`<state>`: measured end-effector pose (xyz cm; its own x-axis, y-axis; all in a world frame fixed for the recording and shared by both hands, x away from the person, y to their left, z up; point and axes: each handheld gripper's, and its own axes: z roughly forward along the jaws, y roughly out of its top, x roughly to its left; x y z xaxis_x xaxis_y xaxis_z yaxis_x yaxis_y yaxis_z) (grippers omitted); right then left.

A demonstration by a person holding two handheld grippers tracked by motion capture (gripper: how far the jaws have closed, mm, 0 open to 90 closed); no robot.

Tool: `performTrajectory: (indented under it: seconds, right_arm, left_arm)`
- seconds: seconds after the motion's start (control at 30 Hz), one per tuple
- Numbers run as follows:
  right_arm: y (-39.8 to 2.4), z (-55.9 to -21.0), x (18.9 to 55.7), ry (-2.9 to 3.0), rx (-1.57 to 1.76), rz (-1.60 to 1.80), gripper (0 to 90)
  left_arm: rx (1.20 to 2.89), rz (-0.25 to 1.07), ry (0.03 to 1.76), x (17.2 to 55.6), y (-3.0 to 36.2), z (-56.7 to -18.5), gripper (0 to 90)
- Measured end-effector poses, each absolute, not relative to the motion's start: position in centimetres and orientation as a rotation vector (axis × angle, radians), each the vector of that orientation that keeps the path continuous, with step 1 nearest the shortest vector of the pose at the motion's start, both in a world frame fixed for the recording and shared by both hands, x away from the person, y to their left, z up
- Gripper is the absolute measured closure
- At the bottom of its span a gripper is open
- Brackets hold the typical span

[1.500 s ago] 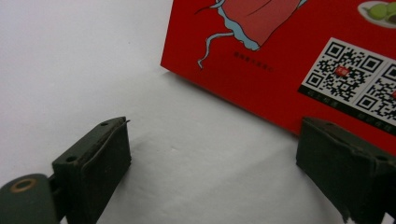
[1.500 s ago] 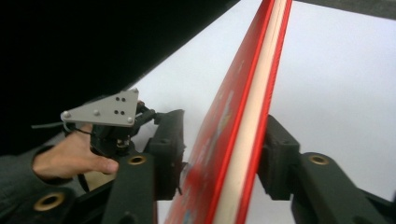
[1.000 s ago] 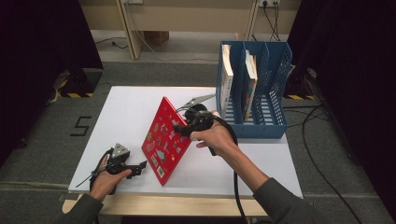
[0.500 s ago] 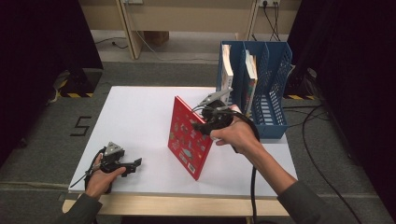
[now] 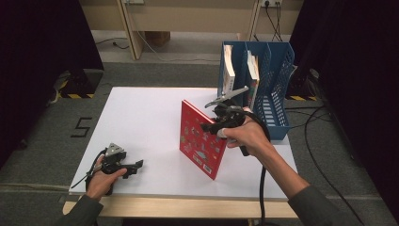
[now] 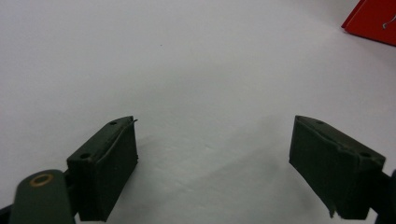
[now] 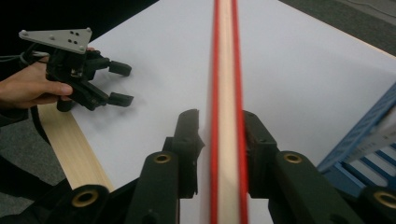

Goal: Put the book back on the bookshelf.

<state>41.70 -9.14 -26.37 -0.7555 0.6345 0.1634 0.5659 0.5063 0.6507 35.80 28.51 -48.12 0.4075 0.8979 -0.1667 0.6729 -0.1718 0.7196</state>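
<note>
A red book [image 5: 202,141] stands upright on its lower edge on the white table [image 5: 141,113]. My right gripper [image 5: 207,126] is shut on its upper right edge. In the right gripper view the book's page edge [image 7: 225,93] runs straight up between the jaws of that gripper [image 7: 219,126]. These jaws have just been opening a little, with the book still between them. My left gripper [image 5: 139,165] rests open and empty on the table at the front left, far from the book. Its jaws [image 6: 212,154] stand wide apart, and a red corner of the book [image 6: 371,23] shows beyond.
A blue file rack [image 5: 277,84] stands at the table's back right with two books [image 5: 229,61] upright in its left slots, just behind my right hand. The table's wooden front edge [image 7: 70,140] runs below the left gripper [image 7: 119,84].
The right gripper has carried the red book to the right and a little up, and the book has gone from leaning to upright. The left gripper has stayed put.
</note>
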Motion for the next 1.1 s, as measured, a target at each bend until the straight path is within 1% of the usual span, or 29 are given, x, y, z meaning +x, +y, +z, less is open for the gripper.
performTrajectory:
  seconds: [0.2,0.33,0.43,0.53,0.7,0.9,1.1]
  right_arm:
    - [-8.3,-26.2,42.0,2.657,1.004,1.037,72.2]
    - [-7.5,-26.2,42.6,2.675,0.999,0.962,75.3]
    - [-7.4,-26.3,42.7,2.687,0.997,0.951,75.9]
    - [-7.2,-26.1,42.9,2.705,0.967,0.911,77.1]
    - [-7.1,-26.0,42.9,2.723,0.933,0.895,77.4]
    - [-7.4,-25.6,42.6,2.729,0.931,0.874,79.1]
    - [-9.4,-24.7,42.1,2.673,0.926,0.831,79.4]
  left_arm:
    - [1.925,0.382,1.332,35.8,28.5,-48.1,14.8]
    - [1.927,0.381,1.331,35.8,28.6,-48.1,14.9]
    - [1.921,0.384,1.338,35.8,28.7,-48.1,14.8]
    - [1.932,0.444,1.343,35.9,29.2,-48.0,14.9]
    - [1.907,0.432,1.369,36.1,29.7,-48.2,14.9]
    - [1.908,0.42,1.371,36.1,29.9,-48.2,14.9]
    - [1.908,0.419,1.371,36.2,29.8,-48.2,14.9]
